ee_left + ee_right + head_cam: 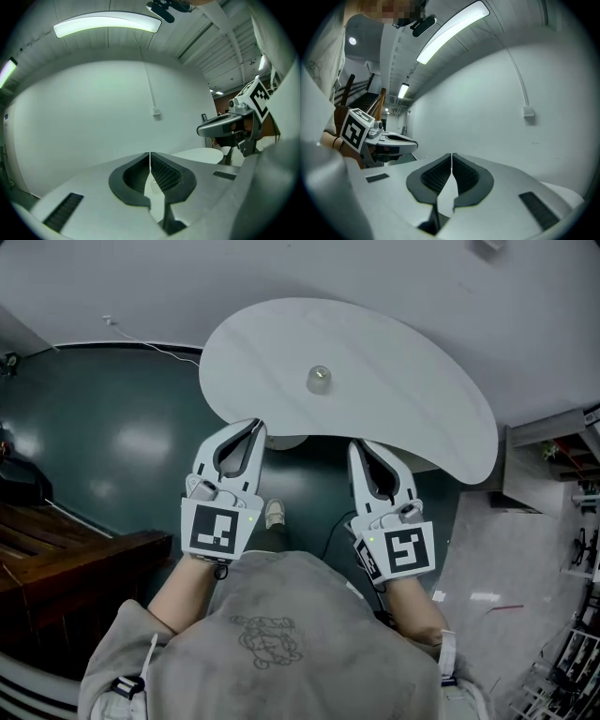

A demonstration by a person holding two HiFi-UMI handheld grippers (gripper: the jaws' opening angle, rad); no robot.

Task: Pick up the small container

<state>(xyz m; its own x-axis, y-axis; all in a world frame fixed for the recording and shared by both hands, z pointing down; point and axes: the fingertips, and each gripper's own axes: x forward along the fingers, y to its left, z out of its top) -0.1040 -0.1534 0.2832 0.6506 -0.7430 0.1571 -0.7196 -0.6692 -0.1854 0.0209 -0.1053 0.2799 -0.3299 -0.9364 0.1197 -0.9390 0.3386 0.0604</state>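
Observation:
A small clear round container [320,380] stands near the middle of the white kidney-shaped table [412,381]. My left gripper [256,425] hovers at the table's near edge, left of the container and short of it, jaws shut with nothing between them. My right gripper [357,445] hangs just off the near edge, to the right, jaws also shut and empty. In the left gripper view the container [154,186] shows faintly through the slit below the closed tips [150,154]; the right gripper [225,126] is at the right. The right gripper view has its closed tips [452,155] aimed at a white wall.
The dark green floor [112,427] lies around and under the table. A wooden bench [56,549] stands at the left. A white cable [155,346] runs along the floor by the wall. Shelving and clutter [577,549] sit at the right. The person's shoe [275,514] is below the table edge.

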